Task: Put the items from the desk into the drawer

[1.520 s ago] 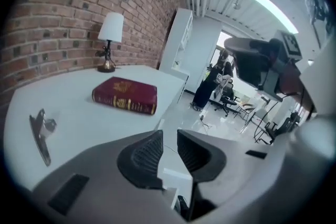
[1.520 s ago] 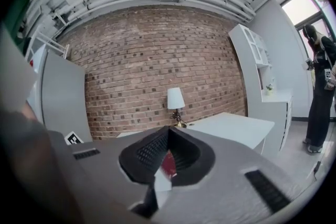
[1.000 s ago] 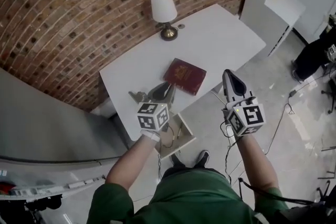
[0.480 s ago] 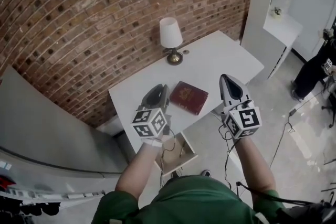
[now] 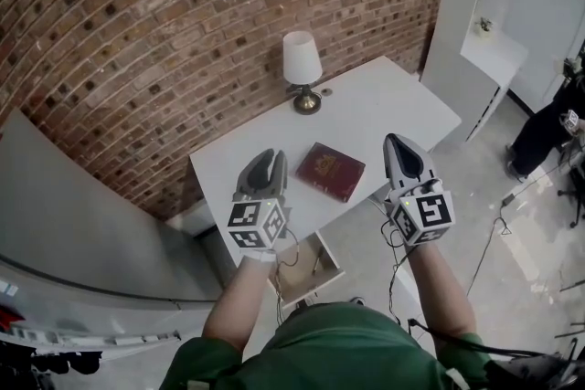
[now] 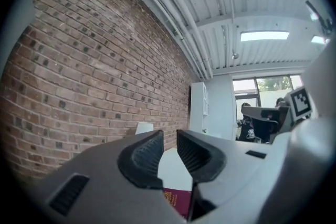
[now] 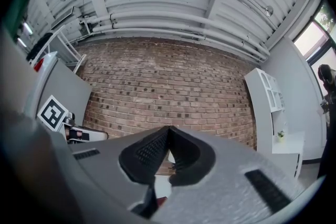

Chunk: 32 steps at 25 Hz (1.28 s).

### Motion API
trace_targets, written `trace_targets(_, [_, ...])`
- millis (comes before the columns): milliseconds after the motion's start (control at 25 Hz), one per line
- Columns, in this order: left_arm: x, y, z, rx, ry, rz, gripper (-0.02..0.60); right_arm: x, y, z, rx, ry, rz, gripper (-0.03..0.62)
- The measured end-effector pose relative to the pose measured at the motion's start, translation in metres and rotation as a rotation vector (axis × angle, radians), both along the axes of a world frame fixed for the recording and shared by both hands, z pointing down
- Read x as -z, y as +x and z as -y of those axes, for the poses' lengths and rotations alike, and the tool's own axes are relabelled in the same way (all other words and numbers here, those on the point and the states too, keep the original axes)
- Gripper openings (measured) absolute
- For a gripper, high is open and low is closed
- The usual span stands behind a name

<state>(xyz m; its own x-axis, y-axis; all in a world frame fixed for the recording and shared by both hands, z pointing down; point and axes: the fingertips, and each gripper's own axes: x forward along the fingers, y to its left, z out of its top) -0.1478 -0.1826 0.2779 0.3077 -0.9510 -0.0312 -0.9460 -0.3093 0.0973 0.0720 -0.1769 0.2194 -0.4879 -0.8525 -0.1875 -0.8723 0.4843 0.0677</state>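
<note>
A dark red book (image 5: 329, 171) lies flat on the white desk (image 5: 384, 96), near its front edge. Under that edge a shallow drawer (image 5: 306, 262) stands pulled out. My left gripper (image 5: 265, 156) hovers above the desk just left of the book, its jaws a narrow gap apart with nothing between them. In the left gripper view the book (image 6: 176, 202) shows below the left gripper (image 6: 169, 139). My right gripper (image 5: 399, 142) hangs to the right of the book, past the desk's front edge. In the right gripper view the right gripper (image 7: 168, 139) is shut and empty.
A white-shaded lamp (image 5: 302, 68) stands at the desk's back by the brick wall, a small round object (image 5: 326, 91) beside it. A white shelf unit (image 5: 494, 59) is at the right, a person (image 5: 548, 119) beyond it. Cables (image 5: 484, 233) lie on the floor.
Both grippers have risen a little above the desk and the head view has tipped up. The left gripper's jaws look closer together than a second ago. The book has not moved.
</note>
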Motion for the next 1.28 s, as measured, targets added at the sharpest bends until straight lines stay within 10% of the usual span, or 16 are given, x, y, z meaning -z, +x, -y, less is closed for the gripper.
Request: trace_targets(1280, [-0.012, -0.004, 0.01, -0.008, -0.004, -0.001, 0.071, -0.015, -0.013, 0.014, 0.009, -0.011, -0.016, 0.003])
